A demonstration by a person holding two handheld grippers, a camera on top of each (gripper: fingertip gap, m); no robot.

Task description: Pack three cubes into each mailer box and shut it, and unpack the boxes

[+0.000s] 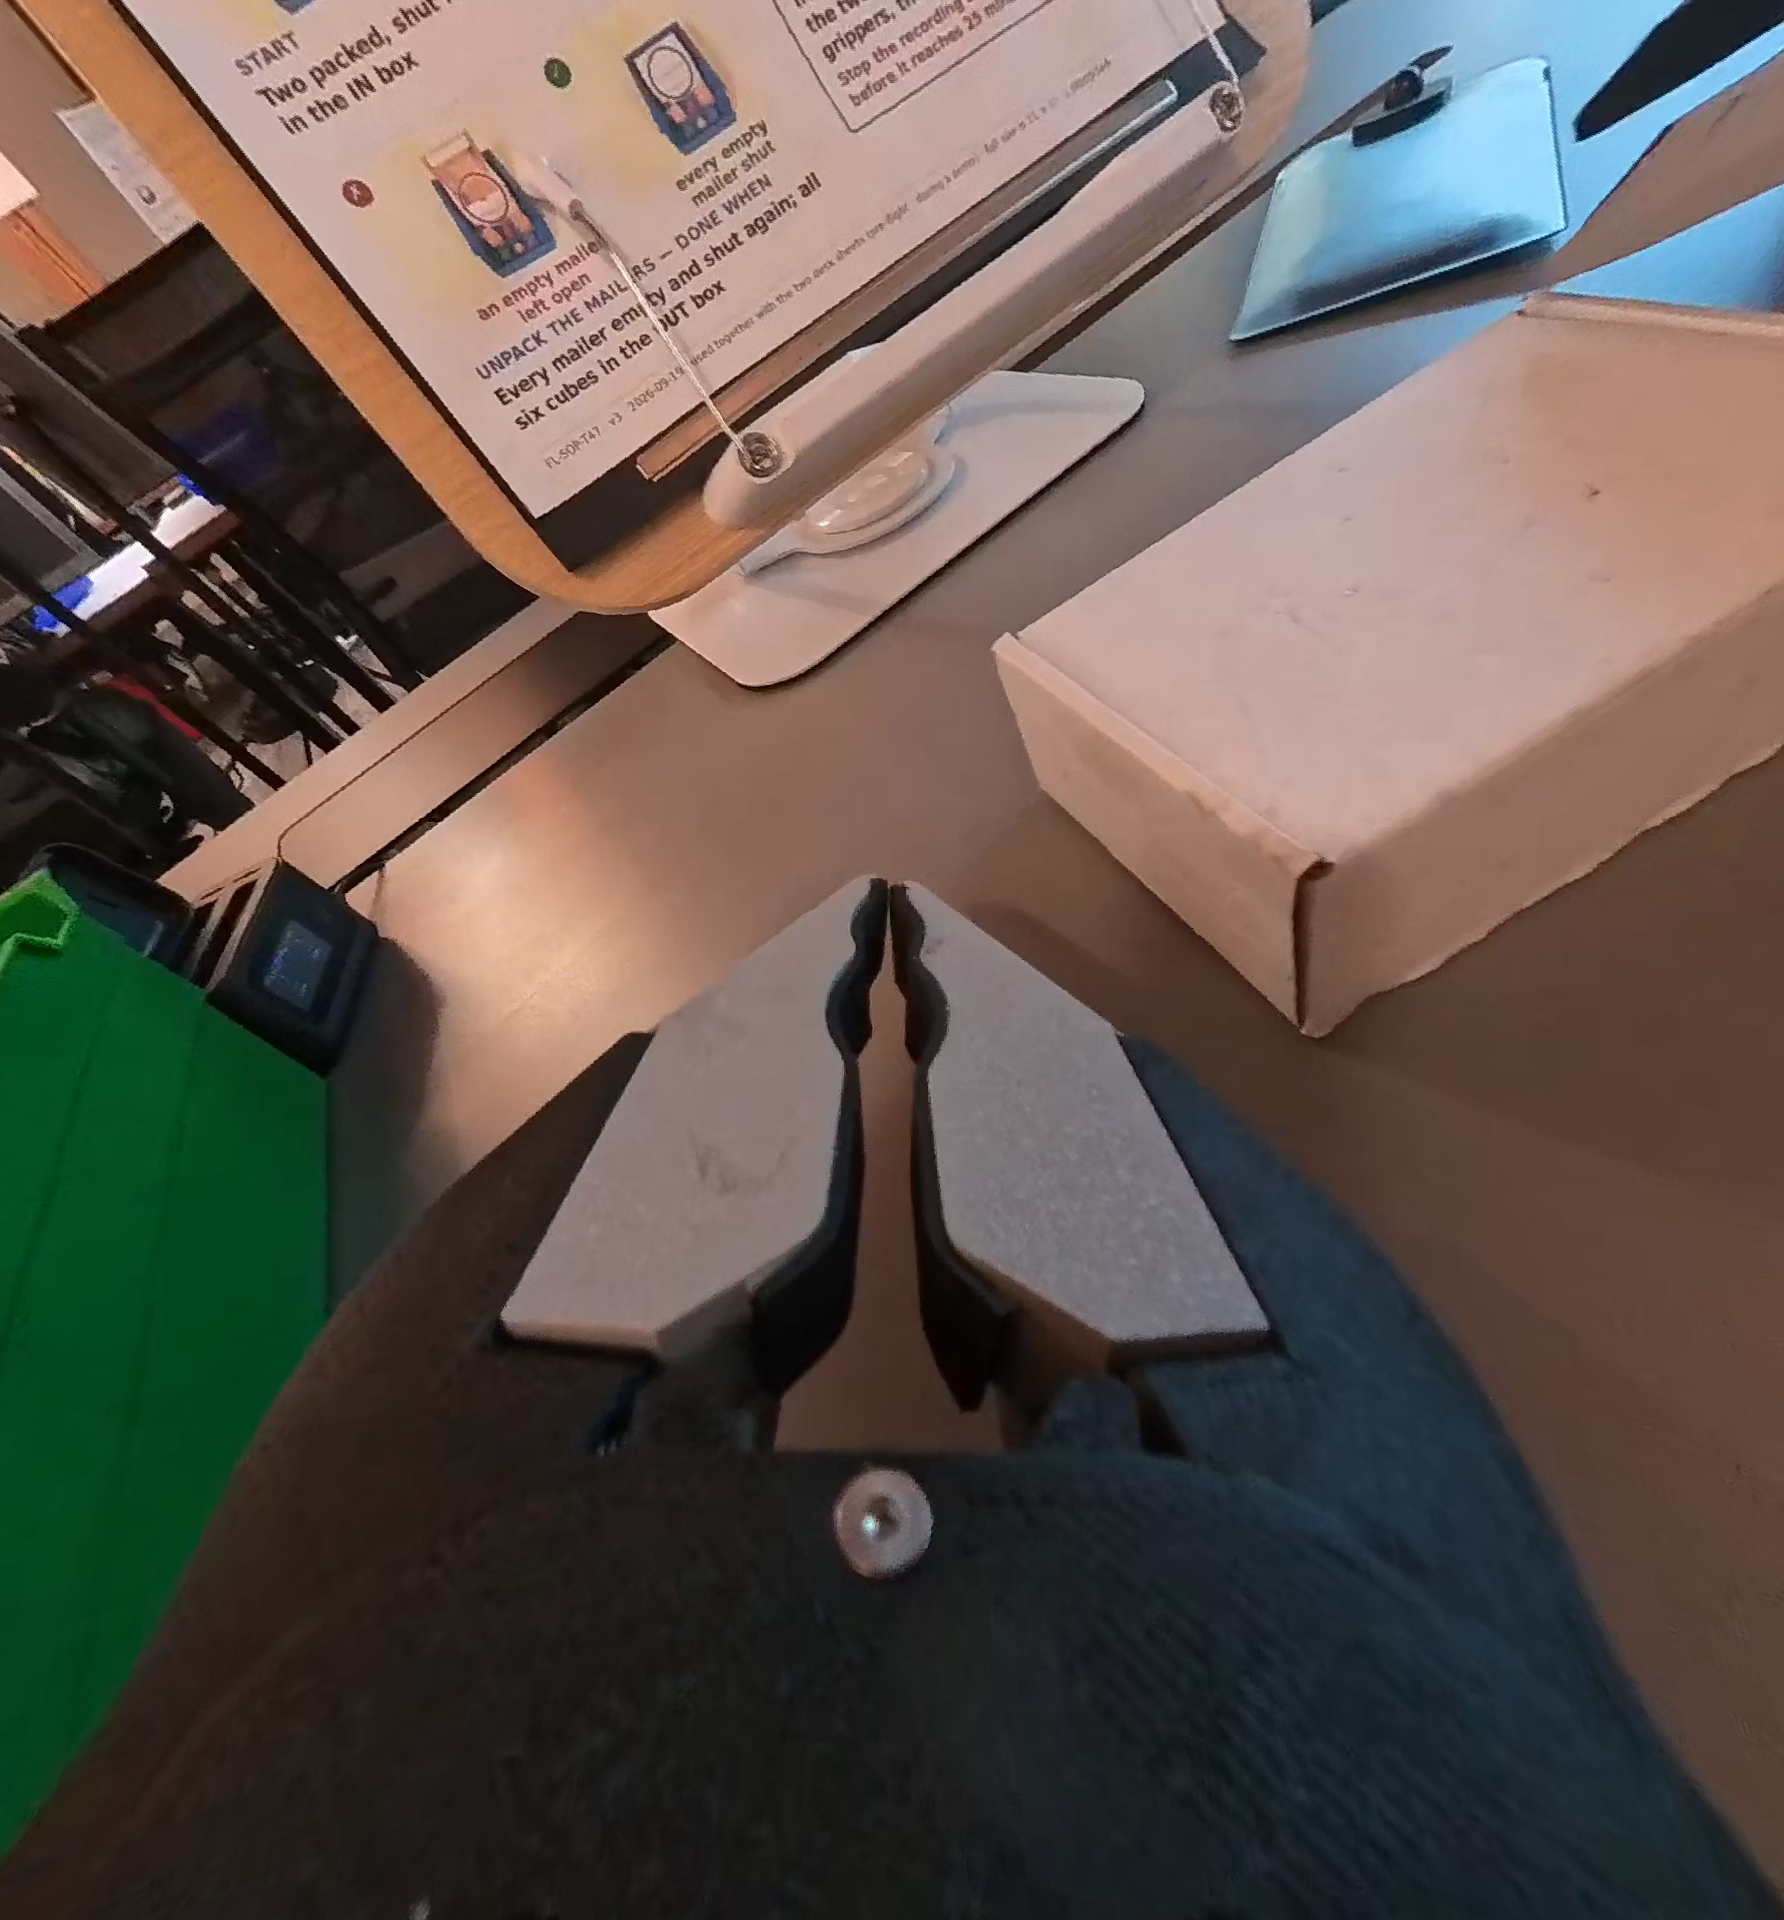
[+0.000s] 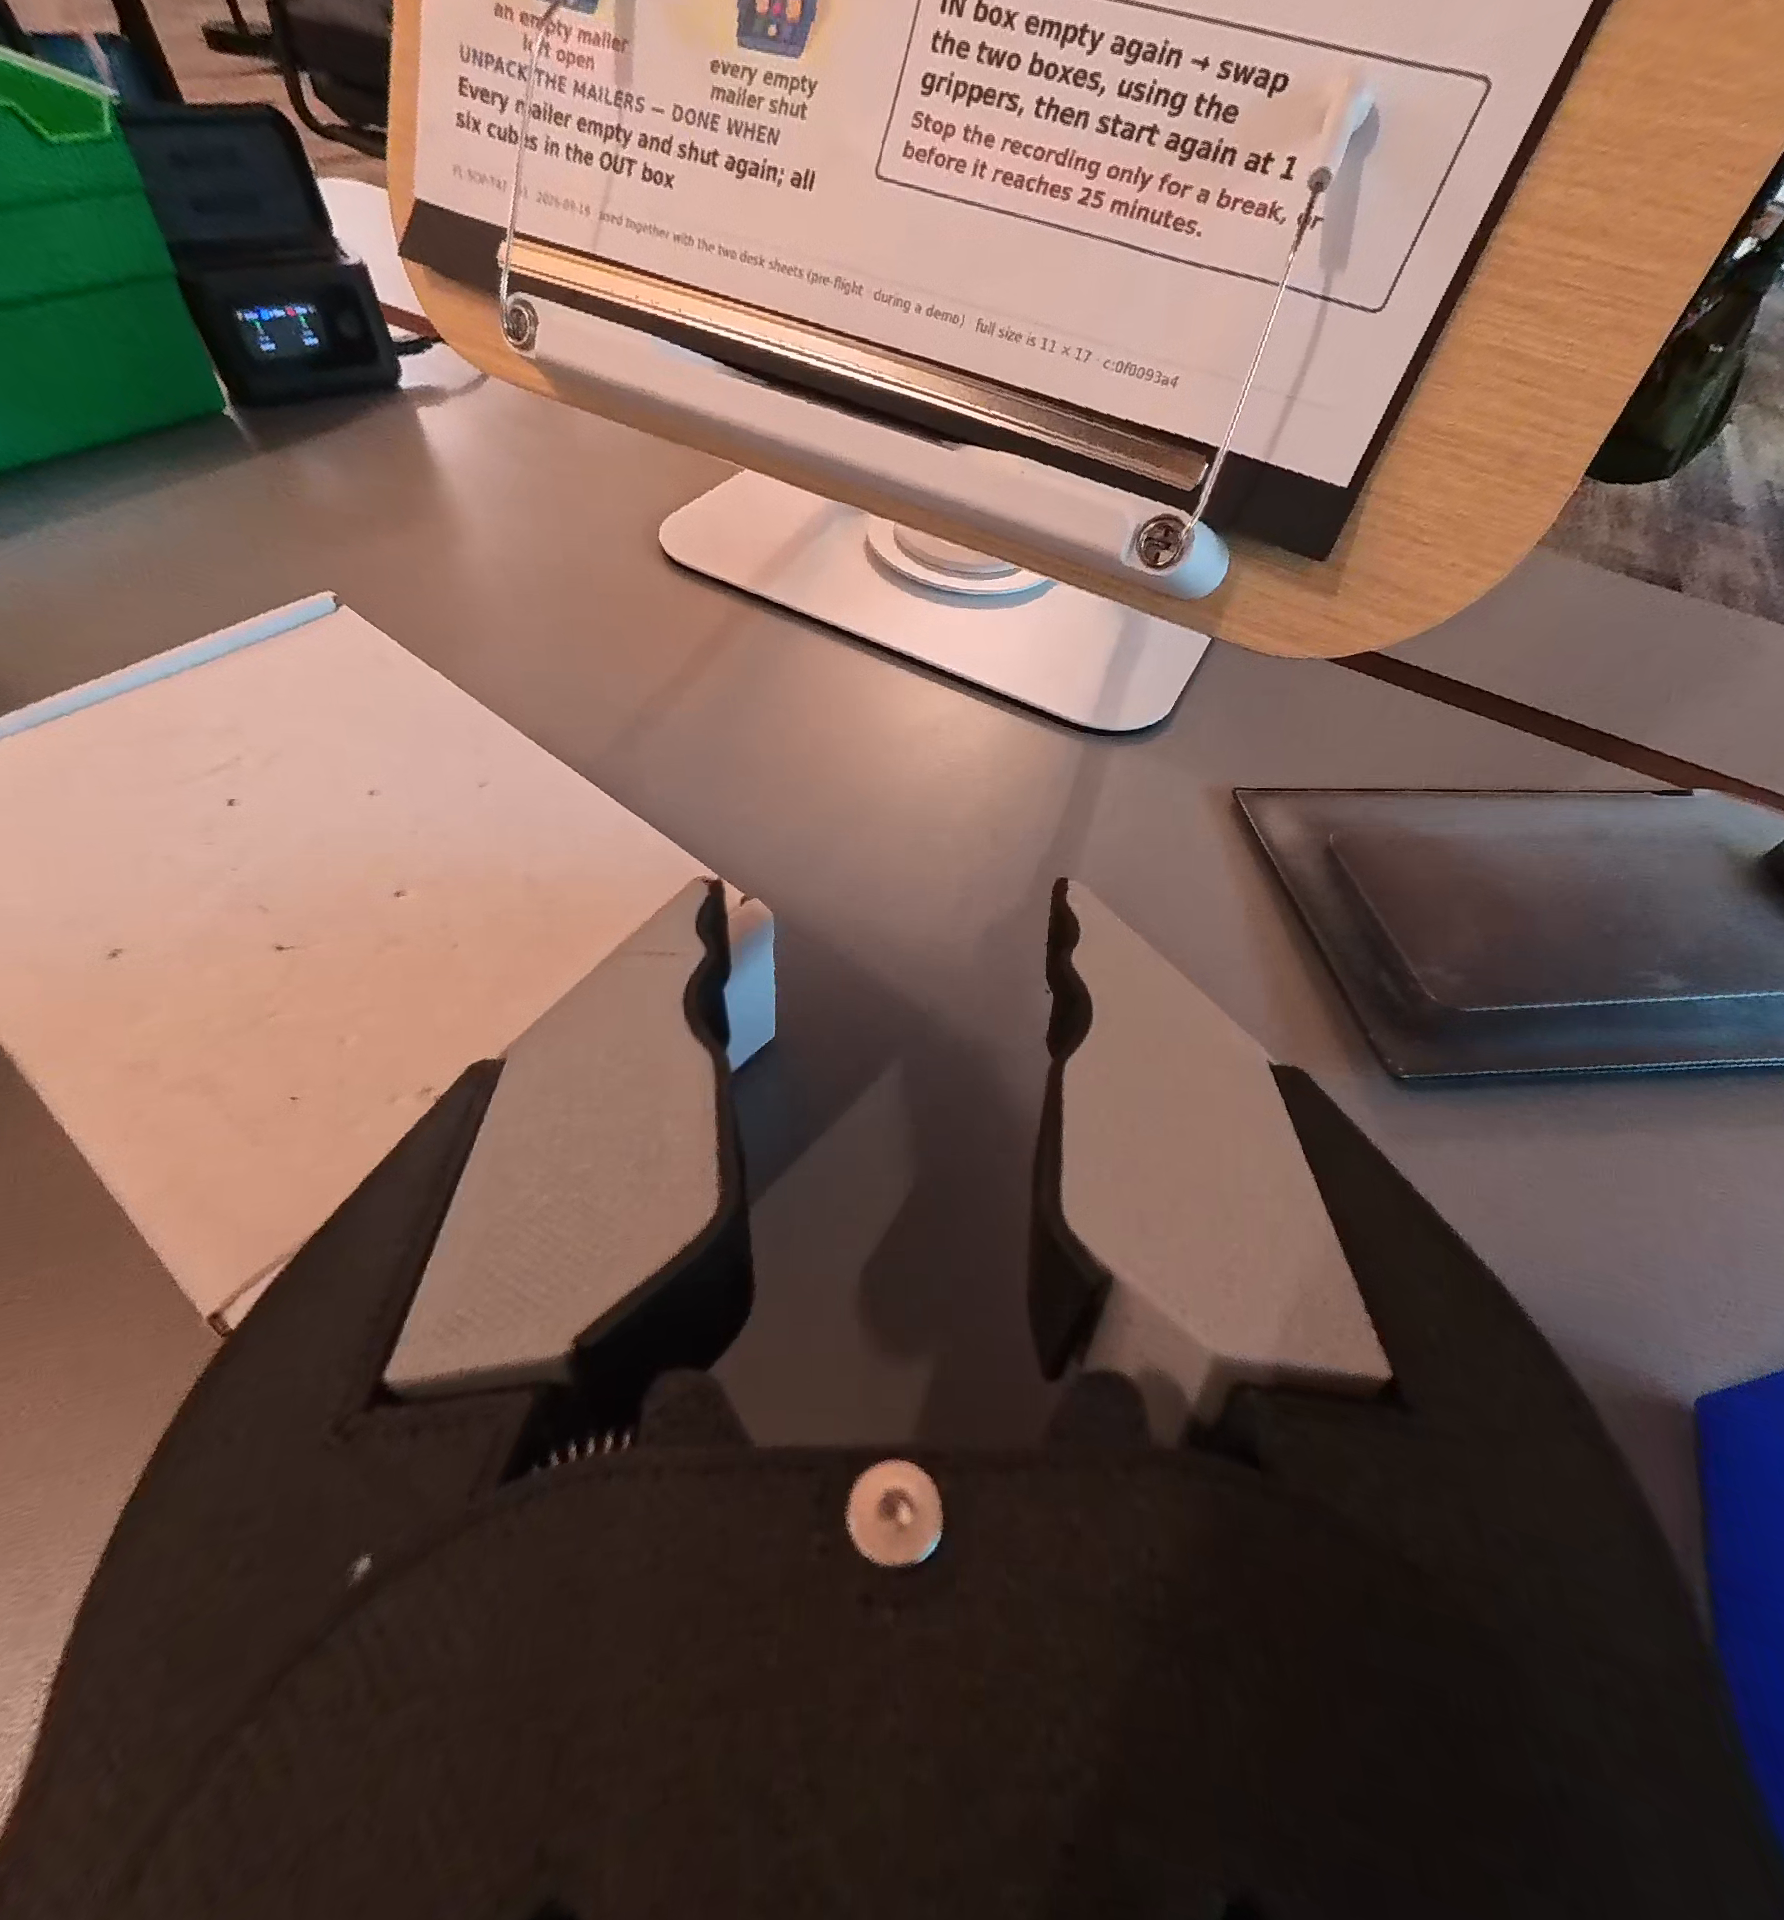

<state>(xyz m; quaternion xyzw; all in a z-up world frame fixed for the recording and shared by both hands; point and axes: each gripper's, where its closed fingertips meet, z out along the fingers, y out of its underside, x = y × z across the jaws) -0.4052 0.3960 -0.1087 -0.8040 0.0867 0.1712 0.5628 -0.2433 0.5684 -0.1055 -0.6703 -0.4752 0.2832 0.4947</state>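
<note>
Left gripper [image 1: 888,896] closed, tips nearly touching, holding nothing; shut mailer box [image 1: 1470,665] at 2 o'clock. Right gripper [image 2: 883,904] wide open, empty, box [image 2: 275,914] at 10 o'clock.

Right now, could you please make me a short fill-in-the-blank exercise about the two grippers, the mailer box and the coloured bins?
1. The left gripper is ____, with nothing between its fingers.
2. The right gripper is ____ above the table.
3. The lid of the white mailer box is ____.
4. The bin beside the left gripper is ____ in colour.

Missing words: shut; open; closed; green
</note>
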